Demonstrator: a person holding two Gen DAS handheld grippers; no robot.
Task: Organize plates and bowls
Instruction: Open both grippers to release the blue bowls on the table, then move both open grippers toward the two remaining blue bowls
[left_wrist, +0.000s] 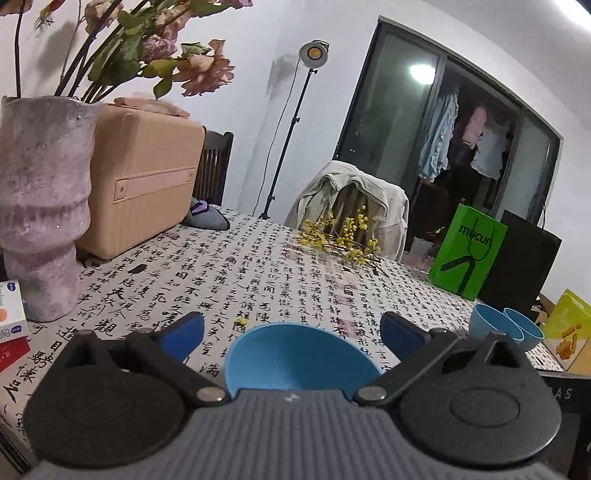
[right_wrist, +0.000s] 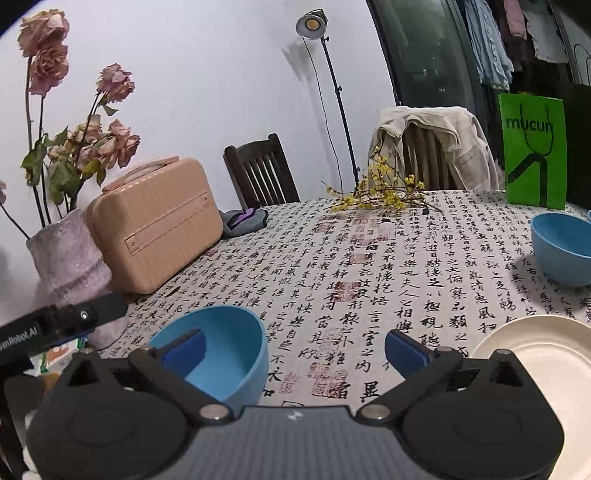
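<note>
With both claws spread wide and empty, the blue bowl (left_wrist: 299, 356) between the left claw (left_wrist: 291, 332) tips looks light, stiff and best pinched at its rim.

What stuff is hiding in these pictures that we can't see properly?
- Near blue bowl, left wrist view: its near side is hidden behind the open left gripper.
- Cream plate, right wrist view: cut off by the right edge and partly covered by the open right gripper.
- Far blue bowl, right wrist view: cut off by the right edge.
- Yellow box, left wrist view: cut off; its print is too small to read.
</note>
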